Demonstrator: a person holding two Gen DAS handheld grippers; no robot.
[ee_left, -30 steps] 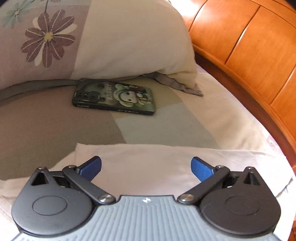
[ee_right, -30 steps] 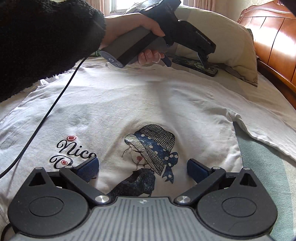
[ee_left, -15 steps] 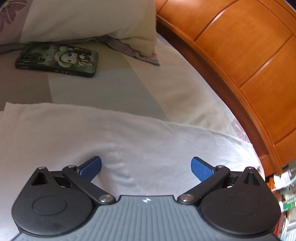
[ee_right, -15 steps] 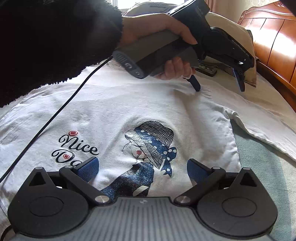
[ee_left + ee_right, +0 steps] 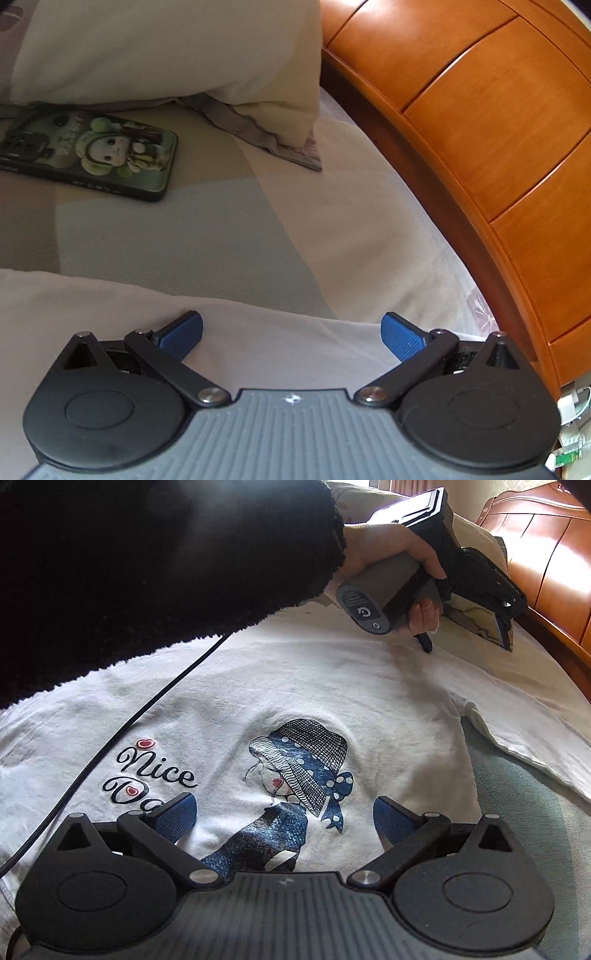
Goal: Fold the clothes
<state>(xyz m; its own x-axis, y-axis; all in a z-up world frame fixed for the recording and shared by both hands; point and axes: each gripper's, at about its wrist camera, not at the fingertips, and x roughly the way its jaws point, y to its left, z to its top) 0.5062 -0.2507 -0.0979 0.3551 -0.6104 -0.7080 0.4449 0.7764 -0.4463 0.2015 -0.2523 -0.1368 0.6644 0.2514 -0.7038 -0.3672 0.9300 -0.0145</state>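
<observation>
White T-shirt (image 5: 332, 694) lies spread flat, print side up, on the bed (image 5: 207, 236); its sleeve (image 5: 517, 720) extends right toward the wooden headboard (image 5: 480, 122). No fold is visible yet. Left gripper (image 5: 291, 334) hovers over the shirt's far edge near the sleeve, jaws open, holding nothing. Right gripper (image 5: 284, 818) sits over the printed figure at the near side, jaws open, likewise empty. A hand (image 5: 391, 550) in a dark fleece sleeve (image 5: 147, 561) carries the left unit. Step in hand appears to be the approach for a first grasp. Next move calls for lowering onto the fabric edge and closing on it. A phone (image 5: 88, 151) and pillow (image 5: 166, 51) lie beyond, well apart.
</observation>
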